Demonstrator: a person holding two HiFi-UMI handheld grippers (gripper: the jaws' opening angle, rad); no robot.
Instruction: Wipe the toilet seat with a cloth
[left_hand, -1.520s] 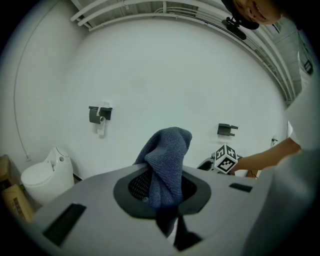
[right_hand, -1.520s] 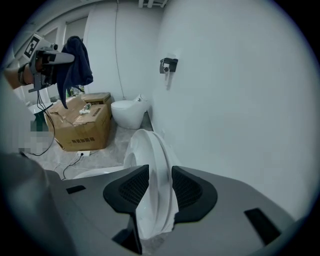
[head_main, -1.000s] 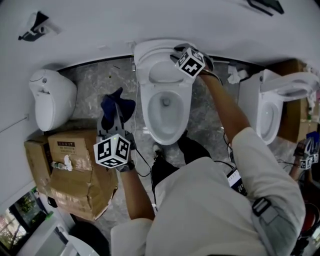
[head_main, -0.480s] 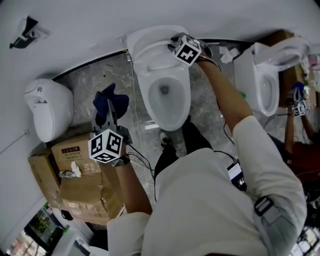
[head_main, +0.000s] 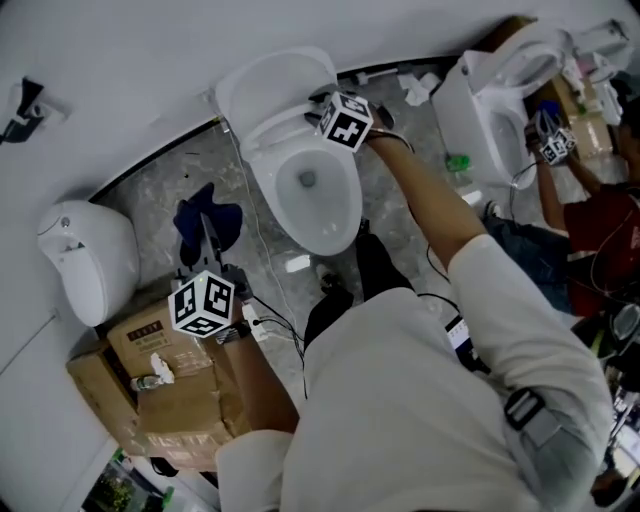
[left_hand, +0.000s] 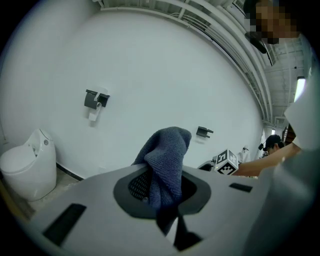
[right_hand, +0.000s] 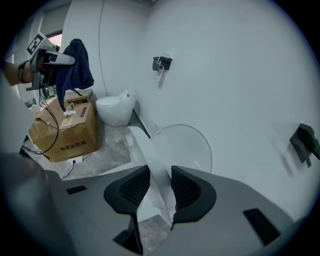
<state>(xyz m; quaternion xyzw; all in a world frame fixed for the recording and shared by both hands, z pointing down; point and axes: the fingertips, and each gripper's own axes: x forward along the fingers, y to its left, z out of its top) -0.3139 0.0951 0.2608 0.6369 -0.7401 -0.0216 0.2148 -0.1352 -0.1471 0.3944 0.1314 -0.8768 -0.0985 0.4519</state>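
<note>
The seat (right_hand: 143, 144) could slip and slam onto the bowl (head_main: 318, 232), because the right gripper (right_hand: 161, 176) pinches only its thin edge and its jaws have just been opening slightly. The left gripper (left_hand: 161, 192) has its jaws closed on the cloth (left_hand: 167, 150), well apart from the seat.

Noted: dark blue ribbed cloth (left_hand: 167, 155); white plastic toilet seat (right_hand: 152, 160); grey marbled stone floor (head_main: 170, 190), pale veining; brown cardboard boxes (head_main: 180, 410); white wall (head_main: 150, 60).
</note>
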